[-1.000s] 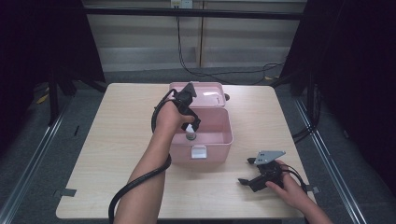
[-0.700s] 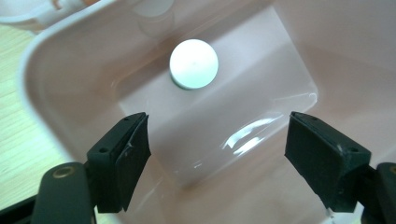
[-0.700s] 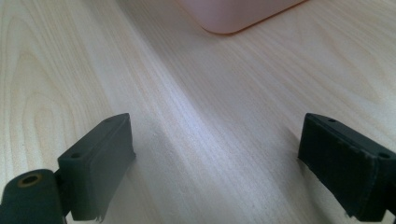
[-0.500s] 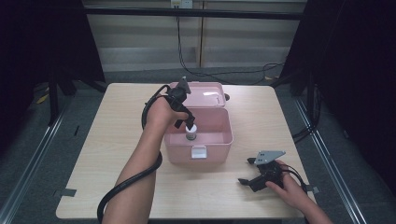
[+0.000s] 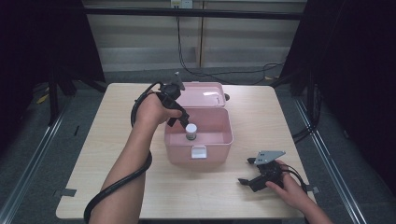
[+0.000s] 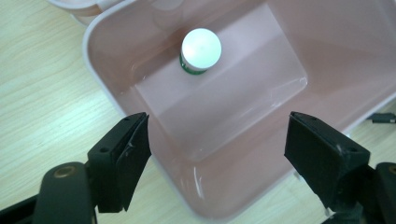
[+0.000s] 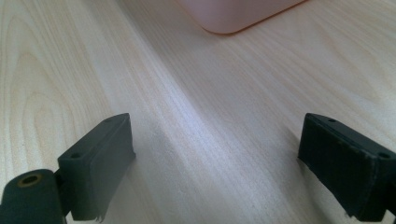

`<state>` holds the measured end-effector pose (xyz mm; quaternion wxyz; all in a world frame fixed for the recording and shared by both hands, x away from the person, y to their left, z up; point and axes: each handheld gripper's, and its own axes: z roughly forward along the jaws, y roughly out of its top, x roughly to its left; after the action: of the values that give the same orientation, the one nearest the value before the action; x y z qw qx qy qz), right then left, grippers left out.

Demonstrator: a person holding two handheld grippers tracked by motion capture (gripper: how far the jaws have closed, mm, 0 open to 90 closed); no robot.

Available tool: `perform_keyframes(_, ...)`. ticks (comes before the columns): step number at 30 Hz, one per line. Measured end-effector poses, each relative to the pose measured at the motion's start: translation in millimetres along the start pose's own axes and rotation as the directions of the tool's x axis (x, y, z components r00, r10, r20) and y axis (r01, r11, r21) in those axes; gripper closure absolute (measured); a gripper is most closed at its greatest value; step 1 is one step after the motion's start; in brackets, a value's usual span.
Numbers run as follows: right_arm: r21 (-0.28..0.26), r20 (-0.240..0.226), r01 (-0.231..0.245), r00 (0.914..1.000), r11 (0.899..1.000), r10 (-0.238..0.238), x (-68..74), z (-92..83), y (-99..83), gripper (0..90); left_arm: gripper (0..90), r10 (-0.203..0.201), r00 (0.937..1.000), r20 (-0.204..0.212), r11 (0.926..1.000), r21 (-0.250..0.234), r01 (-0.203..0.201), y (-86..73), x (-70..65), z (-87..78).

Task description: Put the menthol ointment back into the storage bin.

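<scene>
1. Fingers first: both black jaws of the left gripper [image 6: 217,154] stand spread wide with nothing between them, hanging above the near-left corner of the pink box [image 6: 327,56], pointing down into it.
2. Same gripper seen from the high view, left gripper [image 5: 180,114], held up in the person's left hand [image 5: 152,111] just over the box's left rim, thick black cable [image 5: 116,186] looping down along the forearm.
3. Over to the right gripper [image 7: 217,163]: jaws parted just as wide, bare wood between them, nothing pinched.
4. From above, the right gripper [image 5: 247,179] lies low on the table near its front right corner, the right hand [image 5: 287,186] resting on it, grey three-cornered plate [image 5: 268,155] on top.
5. Count time: one small bottle [image 6: 201,50], white cap, green band below it, standing upright on the box floor, clear of both jaws.
6. High view confirms it: the bottle [image 5: 191,131] sits left of centre inside the open box [image 5: 219,140].
7. One box, one lid [image 5: 205,95] tipped back behind it, one pale latch [image 5: 198,152] on the front wall.
8. Two grippers, two hands, two cables.
9. Surface: a light wooden table [image 5: 107,135] with rounded corners, grain running clear in the right gripper view.
10. Room: grey floor [image 5: 28,154], dark curtains [image 5: 42,42] on both sides, pale wall panels behind with black wires [image 5: 224,74] trailing down.
</scene>
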<state>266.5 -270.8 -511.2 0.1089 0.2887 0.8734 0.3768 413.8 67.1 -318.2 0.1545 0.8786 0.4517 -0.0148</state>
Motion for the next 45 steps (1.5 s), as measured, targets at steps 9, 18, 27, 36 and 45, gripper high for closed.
perform_keyframes(9,0.0,0.0,0.0,1.0,1.0,0.0,0.0,0.0,0.0,9.6,21.8,-0.003,0.9998,-0.021,1.0,-0.002,0.003,-14.8,12.1,-14.3)
perform_keyframes(18,0.0,0.0,0.001,1.0,1.0,-0.001,0.0,0.0,0.0,9.6,21.6,0.003,0.9998,-0.018,0.9999,-0.014,-0.004,-34.3,20.9,-19.0)
perform_keyframes(27,-0.002,0.001,0.0,1.0,1.0,0.0,0.0,0.1,0.0,9.6,21.6,0.019,0.9998,0.001,0.9993,-0.034,-0.019,-52.3,24.9,-16.2)
perform_keyframes(36,-0.002,0.0,0.0,1.0,1.0,0.0,0.0,0.1,0.0,9.6,21.6,0.034,0.9994,0.01,0.9982,-0.049,-0.033,-68.5,26.1,-7.6)
perform_keyframes(45,-0.003,0.001,0.001,1.0,1.0,-0.001,0.0,0.2,-0.1,9.5,21.6,0.037,0.9991,0.023,0.9974,-0.063,-0.035,-83.1,29.3,11.2)
